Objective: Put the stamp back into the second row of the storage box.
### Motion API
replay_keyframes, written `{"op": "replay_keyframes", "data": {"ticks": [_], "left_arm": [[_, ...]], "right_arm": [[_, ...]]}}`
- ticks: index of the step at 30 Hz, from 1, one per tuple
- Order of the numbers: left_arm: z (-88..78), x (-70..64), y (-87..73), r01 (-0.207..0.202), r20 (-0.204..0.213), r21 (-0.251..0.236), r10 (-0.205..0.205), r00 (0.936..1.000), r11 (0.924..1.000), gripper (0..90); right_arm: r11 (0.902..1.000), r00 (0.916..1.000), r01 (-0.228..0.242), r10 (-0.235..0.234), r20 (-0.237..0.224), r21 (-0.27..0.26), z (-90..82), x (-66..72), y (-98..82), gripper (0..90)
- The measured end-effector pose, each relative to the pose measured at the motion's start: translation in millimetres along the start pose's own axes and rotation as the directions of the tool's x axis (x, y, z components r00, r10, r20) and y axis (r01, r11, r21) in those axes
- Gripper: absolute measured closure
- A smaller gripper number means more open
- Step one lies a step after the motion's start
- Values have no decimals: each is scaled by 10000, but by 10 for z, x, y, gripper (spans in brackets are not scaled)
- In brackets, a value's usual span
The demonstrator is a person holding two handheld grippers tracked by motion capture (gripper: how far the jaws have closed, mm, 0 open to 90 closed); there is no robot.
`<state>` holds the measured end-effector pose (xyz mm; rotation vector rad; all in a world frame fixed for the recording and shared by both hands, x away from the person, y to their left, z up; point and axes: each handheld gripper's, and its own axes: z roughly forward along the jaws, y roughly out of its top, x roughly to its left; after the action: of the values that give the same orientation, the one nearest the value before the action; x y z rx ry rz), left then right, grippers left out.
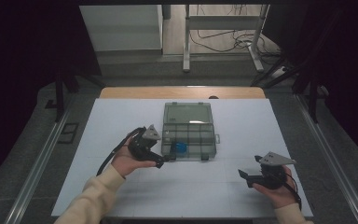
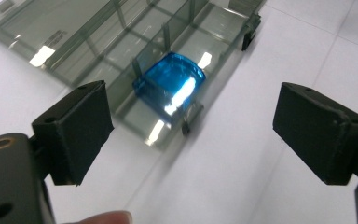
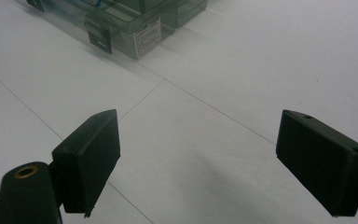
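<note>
A clear grey compartment box (image 1: 188, 131) lies open on the white table, its lid folded back toward the far side. A shiny blue block (image 1: 181, 148) (image 2: 168, 86) sits in a front-left compartment. My left gripper (image 1: 164, 160) (image 2: 191, 135) hovers just before the box's front-left corner, open, with nothing between its jaws. My right gripper (image 1: 243, 176) (image 3: 198, 163) is open too, low over bare table at the front right, well apart from the box (image 3: 130, 23).
The white table (image 1: 223, 186) has free room on both sides of the box. Its front edge runs just under the person's sleeves. A wooden strip (image 1: 182, 92) borders the far edge, with metal frame legs (image 1: 186, 42) and cables beyond.
</note>
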<state>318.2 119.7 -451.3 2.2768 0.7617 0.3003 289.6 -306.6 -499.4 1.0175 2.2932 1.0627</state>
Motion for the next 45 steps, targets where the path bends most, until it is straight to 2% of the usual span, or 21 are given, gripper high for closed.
{"op": "replay_keyframes", "data": {"ticks": [6, 7, 10, 17, 19, 21, 23, 26, 30, 31, 45], "left_arm": [[-222, -32, -251, 415, -472, -243, -426, 9980, 9988, 119], [-245, -33, -286, 407, -608, -298, -425, 9972, 9987, 117], [-320, -5, -436, 714, -801, -384, -743, 9940, 9967, 118], [-432, 91, -835, 1496, -1348, -710, -1581, 9782, 9862, 120], [-455, 119, -959, 1713, -1633, -815, -1827, 9695, 9818, 120], [-459, 141, -1072, 2014, -1717, -1011, -2165, 9611, 9743, 121], [-455, 163, -1164, 2202, -1850, -991, -2354, 9541, 9704, 121], [-440, 192, -1240, 2315, -1934, -912, -2453, 9500, 9685, 120], [-408, 194, -1245, 2330, -1990, -851, -2457, 9487, 9687, 120], [-386, 182, -1235, 2245, -2051, -748, -2353, 9500, 9716, 120], [-339, 179, -1225, 2217, -2040, -621, -2298, 9516, 9731, 120]], "right_arm": [[10000, 10000, -21, 21, 41, -71, 5, -9, 19, 139], [10000, 10000, -42, 42, 43, -70, 11, -14, 22, 139], [9999, 10000, -72, 72, 18, -77, 28, -29, 30, 139], [9997, 9999, -160, 161, 4, -176, 20, -41, 37, 139], [9996, 9998, -181, 181, 2, -194, 15, -45, 37, 139], [9996, 9998, -182, 182, 11, -197, 15, -48, 37, 139], [9997, 9998, -179, 179, 5, -187, 16, -45, 36, 139], [9998, 9999, -140, 140, -17, -165, 19, -43, 36, 139], [9998, 9999, -144, 143, -27, -157, 22, -44, 37, 139], [9998, 9999, -141, 140, -26, -148, 24, -46, 36, 140], [9999, 9999, -93, 92, -40, -120, 33, -56, 33, 139]]}}
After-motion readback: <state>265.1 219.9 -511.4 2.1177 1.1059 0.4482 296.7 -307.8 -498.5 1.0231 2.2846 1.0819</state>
